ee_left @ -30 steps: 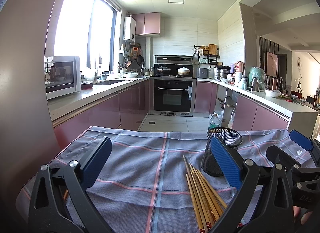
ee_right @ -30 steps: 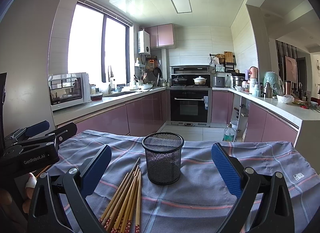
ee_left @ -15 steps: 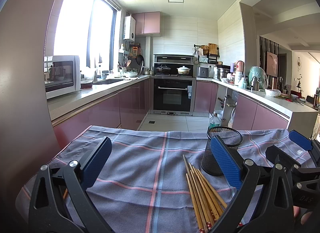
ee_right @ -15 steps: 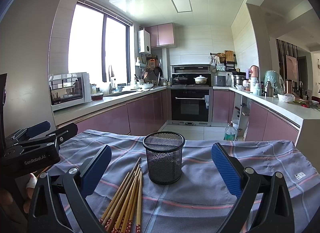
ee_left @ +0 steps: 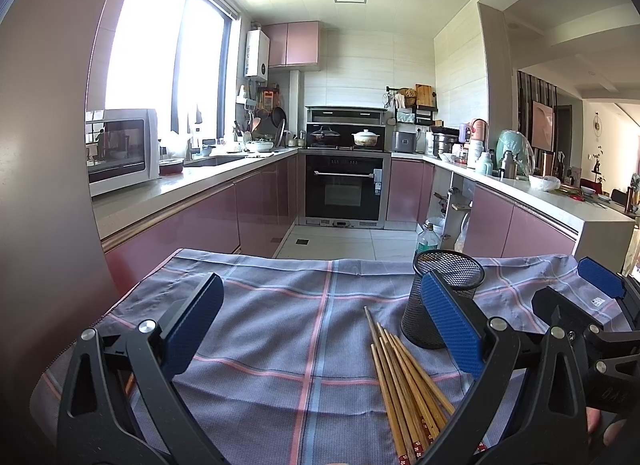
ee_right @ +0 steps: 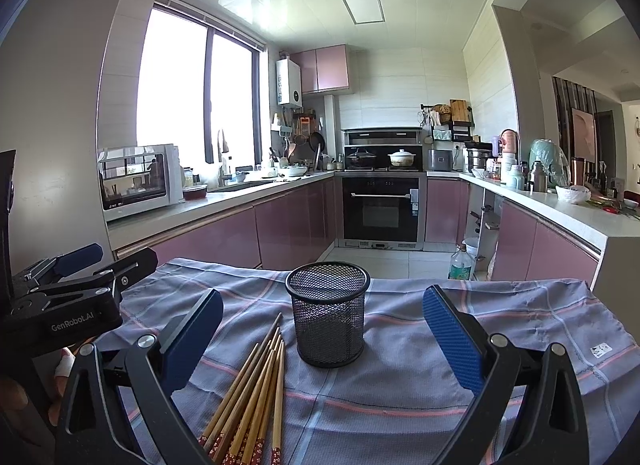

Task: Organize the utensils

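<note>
Comparing w/ a sec ago, nothing's really shifted — your left gripper (ee_left: pixel 320 325) and right gripper (ee_right: pixel 322 329) hover w/ fingers spread wide, empty, bamboo chopsticks (ee_right: pixel 252 393) loose on the plaid cloth (ee_left: pixel 272 345) beside the mesh cup (ee_right: pixel 327 313) — sorting not started.

Pink kitchen cabinets (ee_left: pixel 260 209), bright window (ee_left: pixel 160 65), black oven (ee_left: pixel 344 193), tiled floor (ee_left: pixel 340 241)

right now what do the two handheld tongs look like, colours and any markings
Both tongs, left and right, have black angular frames with silver pivot bolts and textured blue pads. White "GenRobot.AI" lettering marks the left one's side, seen from the right wrist view.
</note>
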`<move>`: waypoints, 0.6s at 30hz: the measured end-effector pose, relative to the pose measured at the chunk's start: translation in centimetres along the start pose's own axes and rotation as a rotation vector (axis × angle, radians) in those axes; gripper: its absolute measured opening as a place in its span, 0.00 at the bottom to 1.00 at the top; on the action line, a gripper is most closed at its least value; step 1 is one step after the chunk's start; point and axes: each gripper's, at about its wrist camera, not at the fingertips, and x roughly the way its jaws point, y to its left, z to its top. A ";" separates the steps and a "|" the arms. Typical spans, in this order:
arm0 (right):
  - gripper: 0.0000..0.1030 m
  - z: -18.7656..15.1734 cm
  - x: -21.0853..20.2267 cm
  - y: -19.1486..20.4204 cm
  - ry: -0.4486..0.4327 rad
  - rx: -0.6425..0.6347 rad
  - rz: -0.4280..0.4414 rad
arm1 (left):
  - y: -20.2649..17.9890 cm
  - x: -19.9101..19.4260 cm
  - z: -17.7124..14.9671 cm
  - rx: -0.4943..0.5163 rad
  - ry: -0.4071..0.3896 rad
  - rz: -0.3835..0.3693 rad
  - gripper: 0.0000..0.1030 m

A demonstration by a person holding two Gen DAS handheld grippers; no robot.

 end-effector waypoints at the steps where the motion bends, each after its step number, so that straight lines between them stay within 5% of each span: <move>1: 0.94 0.0 0.0 0.0 0.001 0.000 0.000 | 0.0 0.0 0.0 0.000 -0.001 0.000 0.95; 18: 0.94 0.2 0.0 -0.5 0.024 0.002 0.010 | -0.1 0.3 -0.2 0.001 0.012 -0.009 0.95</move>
